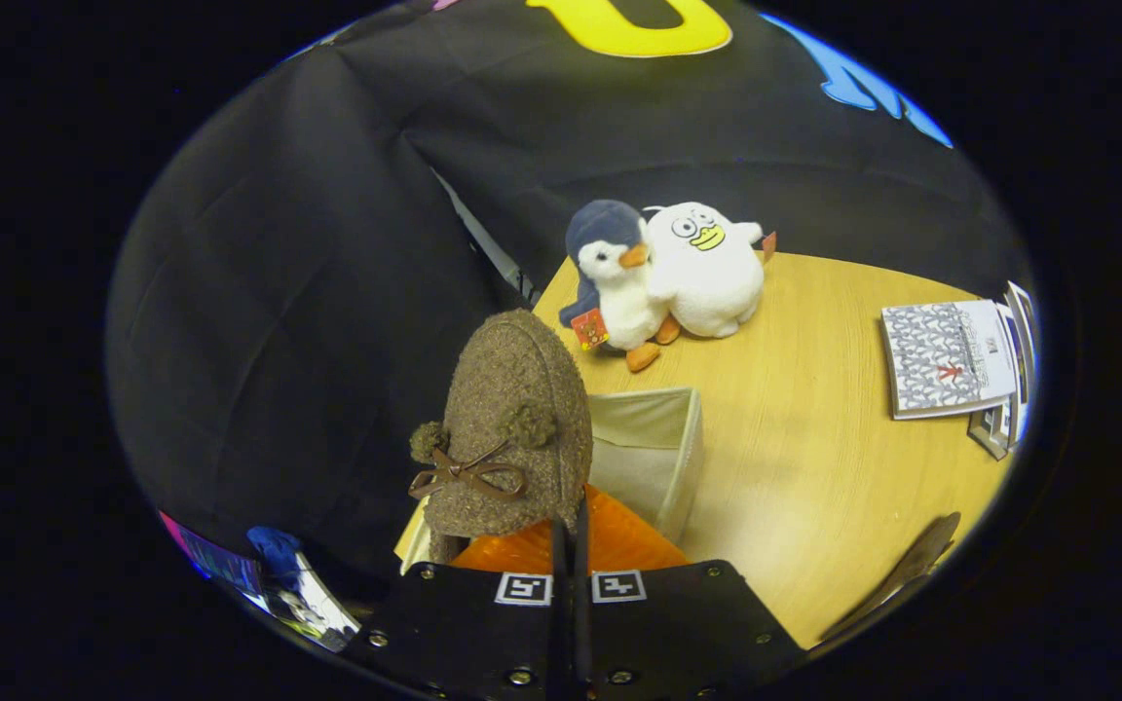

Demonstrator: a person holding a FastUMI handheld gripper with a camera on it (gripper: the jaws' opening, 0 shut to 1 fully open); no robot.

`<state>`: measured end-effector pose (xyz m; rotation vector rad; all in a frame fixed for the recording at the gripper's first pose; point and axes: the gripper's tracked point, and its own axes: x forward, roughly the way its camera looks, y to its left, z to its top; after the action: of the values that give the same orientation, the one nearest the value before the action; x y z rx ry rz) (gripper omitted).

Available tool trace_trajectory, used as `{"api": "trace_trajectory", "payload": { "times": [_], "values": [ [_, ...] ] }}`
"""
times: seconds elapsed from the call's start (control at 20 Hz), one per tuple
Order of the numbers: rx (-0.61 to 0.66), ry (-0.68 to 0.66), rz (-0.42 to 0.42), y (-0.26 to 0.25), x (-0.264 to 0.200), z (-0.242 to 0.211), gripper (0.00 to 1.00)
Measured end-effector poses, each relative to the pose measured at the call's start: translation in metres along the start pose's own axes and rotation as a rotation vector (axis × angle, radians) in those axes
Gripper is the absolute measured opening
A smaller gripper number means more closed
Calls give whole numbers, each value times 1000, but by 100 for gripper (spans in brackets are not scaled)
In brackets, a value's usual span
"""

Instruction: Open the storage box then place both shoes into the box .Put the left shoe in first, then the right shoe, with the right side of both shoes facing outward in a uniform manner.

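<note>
A brown woolly shoe with a bow and two pompoms hangs toe-up just ahead of my fingers, its orange side turned toward me. My gripper is shut on the shoe's rim, and the two fingers stand almost together with the thin edge pinched between them. Right behind and below the shoe stands the beige fabric storage box, open at the top, with its pale inner walls showing. The shoe hides the box's left part.
The box sits on a light wooden table. Beyond it, near the table's far edge, lean two plush toys, a blue-grey penguin and a white duck. A stack of booklets lies to the right. A dark blurred shape lies at the near right edge.
</note>
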<state>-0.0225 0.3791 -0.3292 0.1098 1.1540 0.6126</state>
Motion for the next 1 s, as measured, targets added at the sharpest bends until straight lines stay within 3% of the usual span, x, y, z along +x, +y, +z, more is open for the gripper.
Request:
{"api": "trace_trajectory", "payload": {
  "times": [0.2,0.6,0.8,0.9,1.0],
  "values": [
    [-37,78,-12,8,41,-21,1],
    [-125,257,-183,-14,99,-62,1],
    [-167,314,-189,-8,110,-70,1],
    [-193,294,-160,0,108,-67,7],
    [-234,273,-175,-5,100,-61,26]
  ]
}}
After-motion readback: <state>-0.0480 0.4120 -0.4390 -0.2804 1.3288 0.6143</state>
